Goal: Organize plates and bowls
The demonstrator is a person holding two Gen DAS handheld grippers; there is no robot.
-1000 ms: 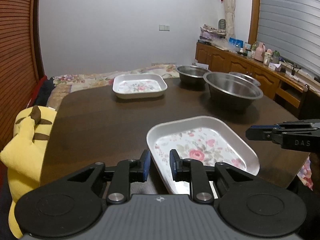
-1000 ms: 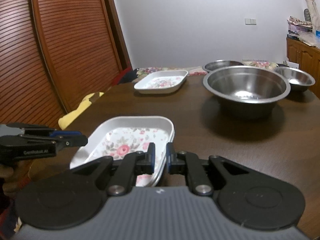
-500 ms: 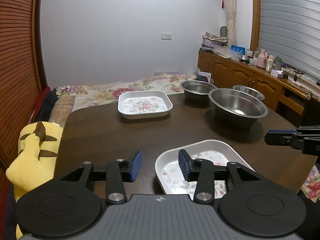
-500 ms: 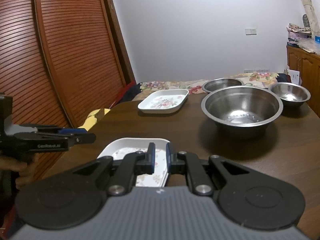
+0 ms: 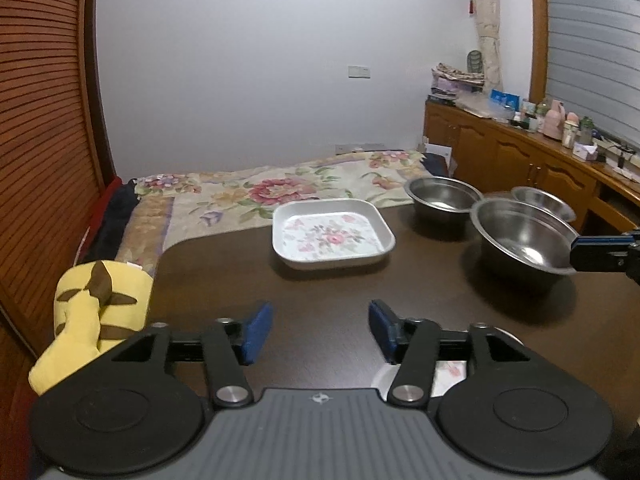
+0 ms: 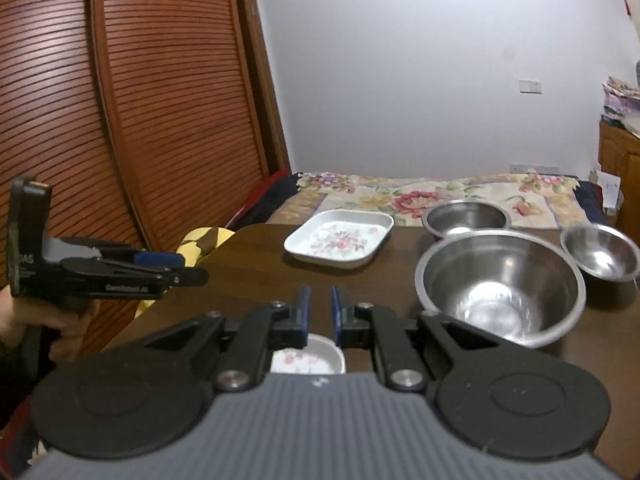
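A white floral plate (image 5: pixel 331 233) sits at the far side of the dark table (image 5: pixel 320 292), also in the right wrist view (image 6: pixel 340 239). A second floral plate (image 6: pixel 308 358) lies near the front edge, mostly hidden under both grippers; a sliver shows in the left wrist view (image 5: pixel 450 372). A large steel bowl (image 6: pixel 500 284), a medium bowl (image 6: pixel 466 218) and a small bowl (image 6: pixel 600 252) stand at the right. My left gripper (image 5: pixel 320 330) is open wide and empty above the table. My right gripper (image 6: pixel 319 312) has its jaws a narrow gap apart, holding nothing.
A yellow plush toy (image 5: pixel 94 316) sits at the table's left edge. A floral bedspread (image 5: pixel 280 192) lies beyond the table. A wooden cabinet (image 5: pixel 520 152) with clutter runs along the right. A slatted wooden door (image 6: pixel 140 100) is at the left.
Both grippers have pulled back and risen from the near floral plate, which now lies below them. The left gripper opened wide.
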